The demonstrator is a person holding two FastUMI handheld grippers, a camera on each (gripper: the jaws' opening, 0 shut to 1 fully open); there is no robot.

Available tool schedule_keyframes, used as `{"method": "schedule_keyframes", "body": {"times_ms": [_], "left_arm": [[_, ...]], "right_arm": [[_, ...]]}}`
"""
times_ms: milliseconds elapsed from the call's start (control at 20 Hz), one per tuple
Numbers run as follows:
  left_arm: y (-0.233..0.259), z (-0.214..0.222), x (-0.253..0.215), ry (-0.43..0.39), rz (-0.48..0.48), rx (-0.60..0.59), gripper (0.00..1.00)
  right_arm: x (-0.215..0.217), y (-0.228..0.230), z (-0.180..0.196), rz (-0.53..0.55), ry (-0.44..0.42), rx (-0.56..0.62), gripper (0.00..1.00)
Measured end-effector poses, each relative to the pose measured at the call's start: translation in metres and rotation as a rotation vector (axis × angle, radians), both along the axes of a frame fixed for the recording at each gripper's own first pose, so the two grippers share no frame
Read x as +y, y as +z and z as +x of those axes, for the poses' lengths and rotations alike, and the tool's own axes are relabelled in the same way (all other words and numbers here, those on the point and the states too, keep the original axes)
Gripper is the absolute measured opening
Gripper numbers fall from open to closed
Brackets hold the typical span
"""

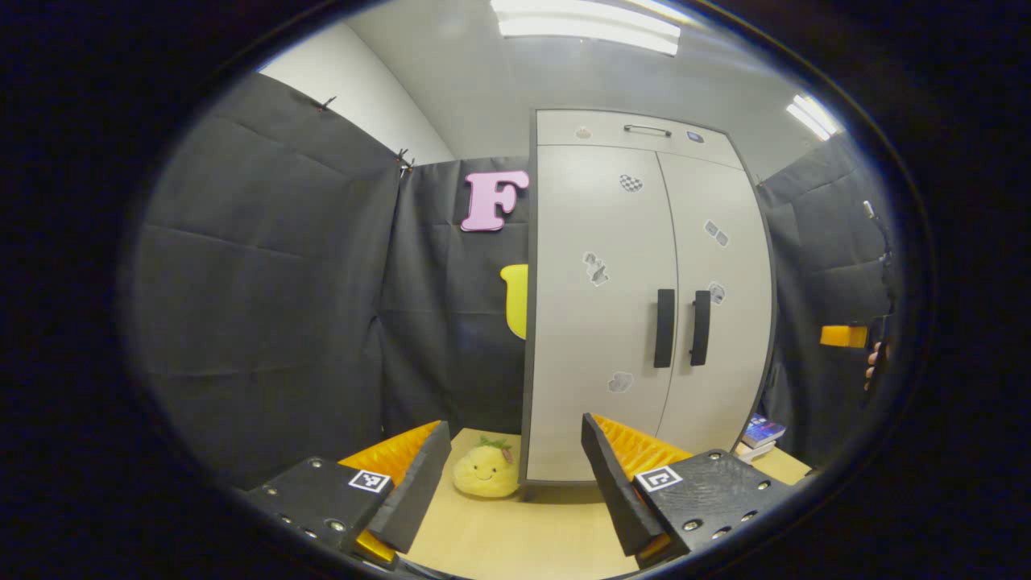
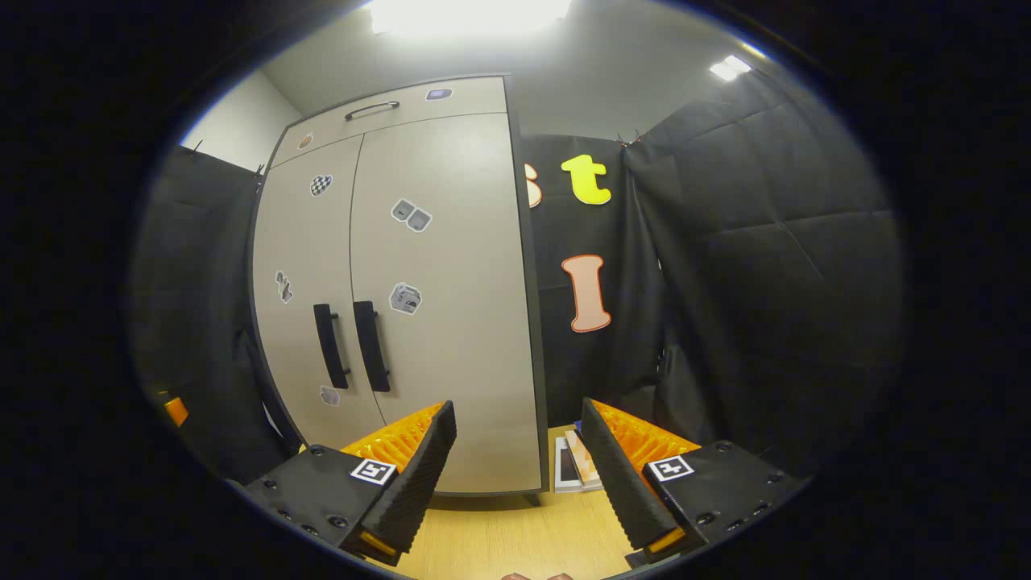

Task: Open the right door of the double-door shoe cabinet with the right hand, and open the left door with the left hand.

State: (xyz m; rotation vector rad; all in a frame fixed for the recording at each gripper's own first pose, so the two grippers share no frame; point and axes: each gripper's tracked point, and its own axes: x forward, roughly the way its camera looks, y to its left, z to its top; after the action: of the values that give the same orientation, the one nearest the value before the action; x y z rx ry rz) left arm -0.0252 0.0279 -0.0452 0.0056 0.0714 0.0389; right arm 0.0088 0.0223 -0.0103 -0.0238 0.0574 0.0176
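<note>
The big shoe cabinet (image 1: 636,306) stands at the far side of the wooden table (image 1: 523,540), in front of the black booth wall. It has two tall doors, and both are closed. The left door (image 1: 596,322) and the right door (image 1: 721,322) meet in the middle. There are two black handles, the left handle (image 1: 664,328) and the right handle (image 1: 701,328), side by side and just apart. One drawer (image 1: 636,129) with one handle sits on top of the doors. Small stickers dot the doors.

The left gripper (image 1: 515,475) is wide open and holds nothing. It is near us, well apart from the cabinet. The right gripper (image 2: 519,471) is wide open too, with nothing between its fingers.

One yellow plush toy (image 1: 486,470) sits on the table, just left of the cabinet. A few books (image 2: 576,463) lie just right of it.
</note>
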Motion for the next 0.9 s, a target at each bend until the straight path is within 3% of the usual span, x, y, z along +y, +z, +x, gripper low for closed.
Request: {"method": "schedule_keyframes", "body": {"times_ms": [350,700,900], "left_arm": [[-0.02,-0.015,0.028,0.051,0.003,0.039,0.92],[-0.052,-0.019,0.021,0.03,-0.067,0.101,0.94],[-0.06,-0.015,0.024,0.028,-0.028,0.113,0.94]], "right_arm": [[0.039,0.026,0.025,0.013,0.069,-0.019,0.98],[0.103,0.054,0.063,0.0,0.167,-0.054,0.98],[0.143,0.051,0.093,0.009,0.221,-0.029,0.98]]}}
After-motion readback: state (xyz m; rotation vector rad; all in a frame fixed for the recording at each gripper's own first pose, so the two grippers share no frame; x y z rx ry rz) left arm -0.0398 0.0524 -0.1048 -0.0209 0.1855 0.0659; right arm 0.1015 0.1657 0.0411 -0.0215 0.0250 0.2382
